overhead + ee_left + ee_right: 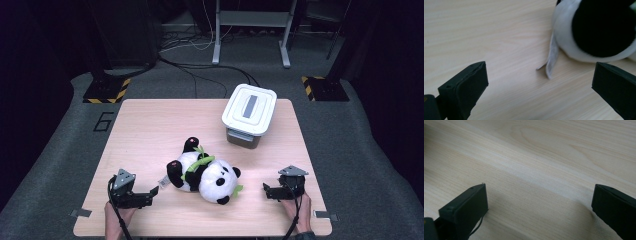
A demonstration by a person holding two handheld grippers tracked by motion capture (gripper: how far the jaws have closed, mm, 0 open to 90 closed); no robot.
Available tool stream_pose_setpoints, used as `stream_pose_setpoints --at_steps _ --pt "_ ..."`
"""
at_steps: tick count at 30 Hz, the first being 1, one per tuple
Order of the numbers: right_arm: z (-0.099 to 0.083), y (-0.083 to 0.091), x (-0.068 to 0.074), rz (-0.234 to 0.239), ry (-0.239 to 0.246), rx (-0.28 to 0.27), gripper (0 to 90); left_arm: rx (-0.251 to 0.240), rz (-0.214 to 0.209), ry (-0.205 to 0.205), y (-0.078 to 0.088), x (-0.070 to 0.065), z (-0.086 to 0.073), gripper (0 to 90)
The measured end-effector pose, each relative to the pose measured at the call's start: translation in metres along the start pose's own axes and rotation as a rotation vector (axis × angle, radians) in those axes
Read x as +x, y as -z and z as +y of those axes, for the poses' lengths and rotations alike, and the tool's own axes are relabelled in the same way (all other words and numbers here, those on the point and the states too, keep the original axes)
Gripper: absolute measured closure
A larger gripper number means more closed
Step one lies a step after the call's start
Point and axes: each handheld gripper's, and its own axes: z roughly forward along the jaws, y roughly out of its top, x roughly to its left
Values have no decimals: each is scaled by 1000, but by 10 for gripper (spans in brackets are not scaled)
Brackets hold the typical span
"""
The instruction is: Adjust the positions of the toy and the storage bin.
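— While the panda (207, 172) lies on its side near the middle of the table (145, 130), where do the two grippers sit?

— Both are low at the near edge, one on each side of the toy. From the high view, the left gripper (155, 191) points right toward the panda's black foot, and the right gripper (265, 189) points left toward its head. A hand (117, 217) holds the left one from below; another hand (296, 210) holds the right.

— Are the jaws spread or pressed together?

— Spread wide on both. In the left gripper view the two black jaws stand far apart at the bottom corners with bare wood between them. The right gripper view gives the same picture: jaws far apart, wood grain between, nothing pinched.

— How close is the left one to the toy?

— Near, but apart. Its own view has the panda (596, 27) in the upper right, white fur around a round black patch, with a white tag (552, 58) hanging from the seam and resting on the table just ahead of the jaws. Neither jaw touches the tag or the fur.

— And the toy itself?

— Black and white, with a green leaf sprig (199, 162) across its chest. Its head points toward the near right, its feet toward the left and the far side.

— Anything else on the table?

— A white lidded box (249, 115) at the far right, well apart from the panda and both grippers.
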Motion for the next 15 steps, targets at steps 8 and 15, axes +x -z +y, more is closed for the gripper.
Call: stream_pose_setpoints --at_steps 8,15 --pt "0 -2 -1 11 -1 20 0 -41 -88 -35 3 -17 28 0" --pt "0 -2 -1 13 -8 21 0 -35 -148 -84 -11 -38 50 0"
